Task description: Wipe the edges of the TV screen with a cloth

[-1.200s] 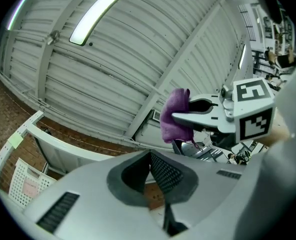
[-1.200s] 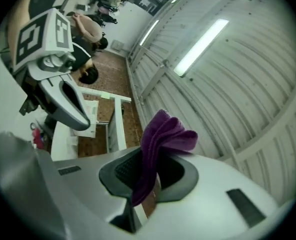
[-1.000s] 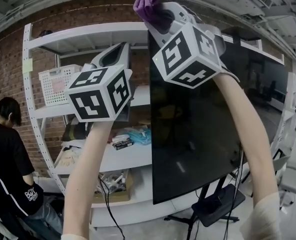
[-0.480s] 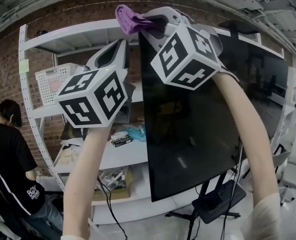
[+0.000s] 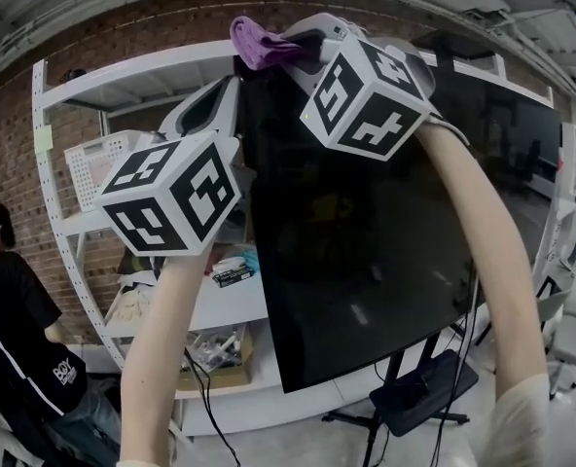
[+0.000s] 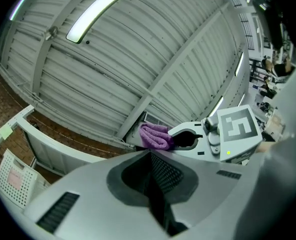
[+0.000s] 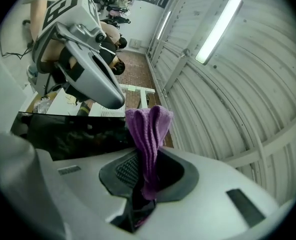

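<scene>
Right gripper (image 7: 140, 189): jaws clamped on the purple cloth (image 7: 148, 134). It is pinched as a fold between the pads, and a soft bunch sticks out past the tips.
Why held so: probably so that only fabric meets the TV and the hard jaws stay off the glass.
Cloth position: just ahead of the right gripper's tips, at the top left corner of the TV screen (image 5: 366, 241). The views don't settle whether it is pressing on the edge or just above it.
TV screen: dark and switched off, spreading below and to the right of the right gripper. Its top edge runs just under the cloth.
Left gripper (image 6: 155, 184): jaws together with nothing between them. It is raised just below and to the left of the right gripper, beside the screen's left edge and apparently not touching it.
Why there: it looks idle, held up out of the cloth's path.
Step, as judged: working the top corner, with most of the border yet to run.
Shelf (image 5: 123, 76): behind the left gripper, holding a white basket (image 5: 93, 163) and small clutter.
Writing on grippers: the marker cubes carry only black-and-white square patterns, no words.
Brand on TV: none visible.
Other print: white lettering on the bystander's black shirt (image 5: 16, 329) and a small box label on the shelf are both too small to read.
</scene>
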A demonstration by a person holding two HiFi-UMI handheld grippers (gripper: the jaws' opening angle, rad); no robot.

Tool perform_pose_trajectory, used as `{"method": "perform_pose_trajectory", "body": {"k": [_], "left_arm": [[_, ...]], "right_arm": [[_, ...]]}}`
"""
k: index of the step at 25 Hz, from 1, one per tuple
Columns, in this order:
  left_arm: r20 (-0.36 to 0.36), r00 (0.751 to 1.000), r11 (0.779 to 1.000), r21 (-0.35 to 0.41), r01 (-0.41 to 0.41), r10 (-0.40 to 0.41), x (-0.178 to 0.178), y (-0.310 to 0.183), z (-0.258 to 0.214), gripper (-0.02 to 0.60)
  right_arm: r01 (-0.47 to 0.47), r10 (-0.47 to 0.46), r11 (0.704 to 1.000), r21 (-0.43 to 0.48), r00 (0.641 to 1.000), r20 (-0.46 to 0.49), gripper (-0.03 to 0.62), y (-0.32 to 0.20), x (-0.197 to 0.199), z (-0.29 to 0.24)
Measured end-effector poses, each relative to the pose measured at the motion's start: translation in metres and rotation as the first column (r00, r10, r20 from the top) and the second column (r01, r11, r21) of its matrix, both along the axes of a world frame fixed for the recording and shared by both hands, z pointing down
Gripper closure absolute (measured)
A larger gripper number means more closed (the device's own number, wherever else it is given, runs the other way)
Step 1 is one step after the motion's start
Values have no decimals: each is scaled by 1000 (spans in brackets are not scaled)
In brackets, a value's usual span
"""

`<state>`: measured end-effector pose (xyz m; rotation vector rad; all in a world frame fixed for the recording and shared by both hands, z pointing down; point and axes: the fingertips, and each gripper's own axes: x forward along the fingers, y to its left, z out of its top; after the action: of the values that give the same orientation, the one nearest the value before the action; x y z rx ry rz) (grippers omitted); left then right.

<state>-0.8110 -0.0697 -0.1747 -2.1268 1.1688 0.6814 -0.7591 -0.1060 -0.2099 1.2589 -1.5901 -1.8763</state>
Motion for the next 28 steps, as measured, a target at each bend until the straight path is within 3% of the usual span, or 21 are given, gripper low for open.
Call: {"method": "perform_pose_trajectory", "body": {"k": [7,13,17,22,28], "left_arm": [[-3,999,999,-20,49,-49,57,-6,15,566],[-51,992,993,-31,110,-111,101,-20,24,566],[-24,992,990,-62,125,-126,135,-38,32,566],[-30,993,993,-51,111,-112,147,-44,33,566],[29,992,992,-19,121,-121,163,-42,42,566]], "right_arm": [[9,-8,1000,13,999,-40,531,-7,36,2],[7,-12,999,-46,995,-99,531,-21,79,3],[21,-34,994,-105,991,-129,531,-28,96,3],[-10,-8,994,-109,986,-164,531,-32,99,8],[-29,4,986,-162,988,-155,531,-31,112,4]]}}
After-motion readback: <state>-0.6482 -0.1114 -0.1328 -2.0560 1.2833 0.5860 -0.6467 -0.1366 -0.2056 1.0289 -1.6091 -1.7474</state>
